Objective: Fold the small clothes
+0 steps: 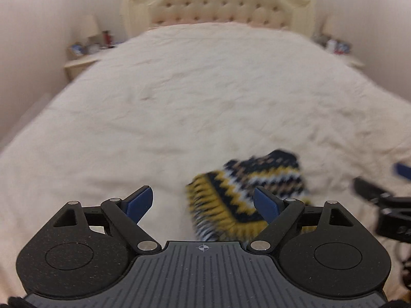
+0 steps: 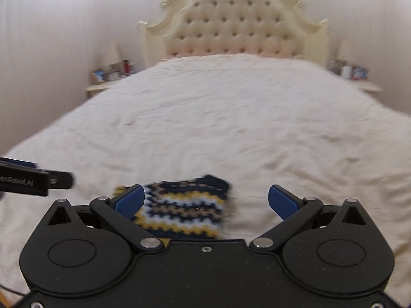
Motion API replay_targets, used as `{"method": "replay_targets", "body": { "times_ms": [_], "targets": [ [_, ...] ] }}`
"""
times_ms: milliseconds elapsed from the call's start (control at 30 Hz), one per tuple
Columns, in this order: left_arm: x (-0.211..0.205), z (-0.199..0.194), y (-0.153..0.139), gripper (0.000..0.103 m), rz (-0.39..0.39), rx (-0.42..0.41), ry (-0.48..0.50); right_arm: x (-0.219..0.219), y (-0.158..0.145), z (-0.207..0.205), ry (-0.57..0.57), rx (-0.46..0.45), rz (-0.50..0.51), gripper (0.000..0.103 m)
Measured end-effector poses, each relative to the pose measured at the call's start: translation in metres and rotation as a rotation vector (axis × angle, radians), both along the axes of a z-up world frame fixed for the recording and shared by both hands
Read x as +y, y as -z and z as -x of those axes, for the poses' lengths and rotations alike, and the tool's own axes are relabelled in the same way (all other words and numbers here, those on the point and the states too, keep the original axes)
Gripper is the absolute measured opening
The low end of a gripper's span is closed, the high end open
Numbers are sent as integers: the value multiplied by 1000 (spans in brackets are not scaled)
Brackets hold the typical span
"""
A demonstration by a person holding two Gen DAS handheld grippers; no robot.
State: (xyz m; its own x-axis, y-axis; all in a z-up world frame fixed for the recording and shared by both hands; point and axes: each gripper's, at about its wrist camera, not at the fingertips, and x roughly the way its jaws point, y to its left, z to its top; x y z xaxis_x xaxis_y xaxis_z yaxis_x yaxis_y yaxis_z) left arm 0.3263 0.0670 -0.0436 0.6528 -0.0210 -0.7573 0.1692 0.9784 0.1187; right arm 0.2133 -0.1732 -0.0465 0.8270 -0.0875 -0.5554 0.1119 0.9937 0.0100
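A small knitted garment (image 1: 244, 192) with navy, yellow, white and tan zigzag stripes lies bunched on the cream bedspread (image 1: 192, 97). In the left wrist view it sits in front of my left gripper (image 1: 203, 202), toward its right finger. My left gripper is open and empty. In the right wrist view the garment (image 2: 185, 208) lies just ahead, toward the left finger of my right gripper (image 2: 205, 202), which is open and empty. The right gripper also shows at the right edge of the left wrist view (image 1: 385, 200). The left gripper shows at the left edge of the right wrist view (image 2: 36, 178).
The bed has a tufted cream headboard (image 2: 233, 25) at the far end. Nightstands with small items stand at the far left (image 2: 108, 77) and far right (image 2: 354, 74). The walls are pale.
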Motion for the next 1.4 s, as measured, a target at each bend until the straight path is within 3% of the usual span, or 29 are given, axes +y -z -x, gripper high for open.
{"method": "replay_targets", "body": {
  "times_ms": [67,133,267,533,733,1400],
  "targets": [
    [-6,12,-2,86,-85,-2,-30,4,-5,13,53,-1,54,102],
    [-9,22,-1,86,-112,25,-21,1,-6,20,58,49,31,102],
    [-6,36,1,85,-41,136,-26,-9,-6,26,31,187,-125,102],
    [-2,63,6,85,-23,253,-42,-7,-10,53,57,255,-175,102],
    [2,75,7,85,-7,310,-54,2,-12,63,20,289,-149,102],
    [1,93,9,85,2,372,-63,0,-13,74,26,304,-180,102]
  ]
}}
